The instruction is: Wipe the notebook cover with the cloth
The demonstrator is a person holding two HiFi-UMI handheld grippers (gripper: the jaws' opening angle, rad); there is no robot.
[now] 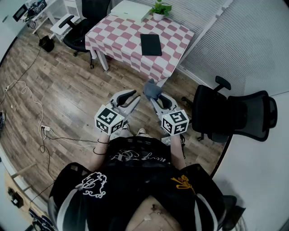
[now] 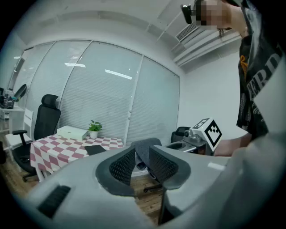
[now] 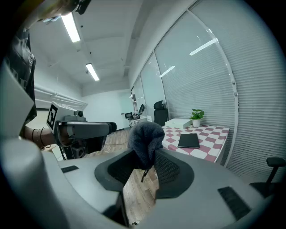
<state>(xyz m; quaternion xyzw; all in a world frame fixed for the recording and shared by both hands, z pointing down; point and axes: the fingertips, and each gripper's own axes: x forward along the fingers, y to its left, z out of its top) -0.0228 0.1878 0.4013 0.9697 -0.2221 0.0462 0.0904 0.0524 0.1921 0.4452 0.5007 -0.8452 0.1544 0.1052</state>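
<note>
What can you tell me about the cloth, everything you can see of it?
The cloth is dark grey with a fine, knitted-looking weave. It is soft and bunched into a rounded wad. The right gripper is shut on its lower part, so the wad bulges out past the jaws. It is held in the air over the wooden floor, short of the table, and is well clear of the notebook.

Wood floor [image 1: 76,85] lies open on the near side of the table [image 1: 117,38]. A plant [image 1: 159,9] and white box [image 1: 131,10] crowd its far edge, beyond the notebook [image 1: 151,44]; a black chair [image 1: 235,115] stands right of it.
</note>
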